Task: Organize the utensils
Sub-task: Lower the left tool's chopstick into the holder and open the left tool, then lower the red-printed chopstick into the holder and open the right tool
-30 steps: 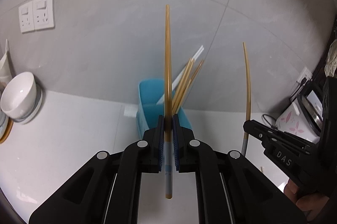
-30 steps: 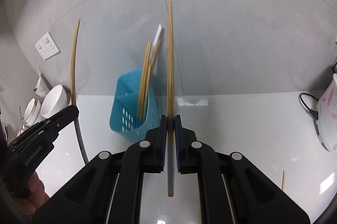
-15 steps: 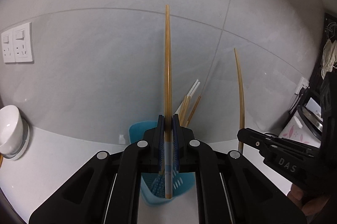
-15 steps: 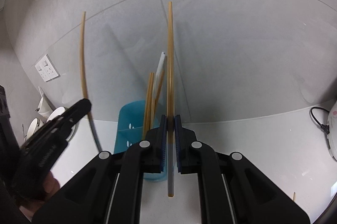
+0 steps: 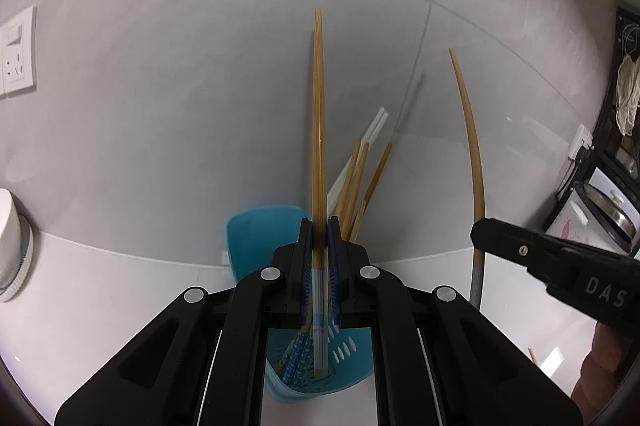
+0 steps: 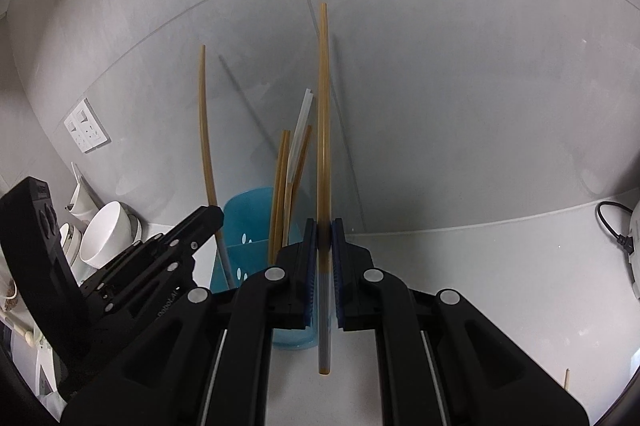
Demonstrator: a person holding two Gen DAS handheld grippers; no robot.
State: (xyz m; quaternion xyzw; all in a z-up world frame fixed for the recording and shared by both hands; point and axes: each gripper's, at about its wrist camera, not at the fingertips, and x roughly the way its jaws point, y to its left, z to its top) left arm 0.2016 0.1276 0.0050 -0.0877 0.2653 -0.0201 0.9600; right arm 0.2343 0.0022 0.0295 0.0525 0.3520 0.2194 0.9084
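My left gripper [image 5: 319,226] is shut on a long bamboo chopstick [image 5: 318,113] held upright. Its grey-banded lower end hangs just over the open top of the blue perforated utensil holder [image 5: 256,238], directly below me. My right gripper [image 6: 324,228] is shut on a second bamboo chopstick [image 6: 323,105], also upright, its lower end in front of the blue holder [image 6: 248,222]. The holder contains several bamboo chopsticks [image 5: 356,181] and a white pair [image 5: 372,129]. Each gripper shows in the other's view: the right one [image 5: 476,230], the left one [image 6: 214,216].
White bowls [image 6: 106,234] and other dishes are stacked at the left by the wall. A wall socket [image 5: 18,55] is at the left. A rice cooker with its cord [image 6: 612,226] stands at the right. One loose chopstick [image 6: 566,380] lies on the white counter at lower right.
My left gripper has moved forward and down, so the blue holder now sits right under its chopstick. My right gripper has drifted closer to the holder too.
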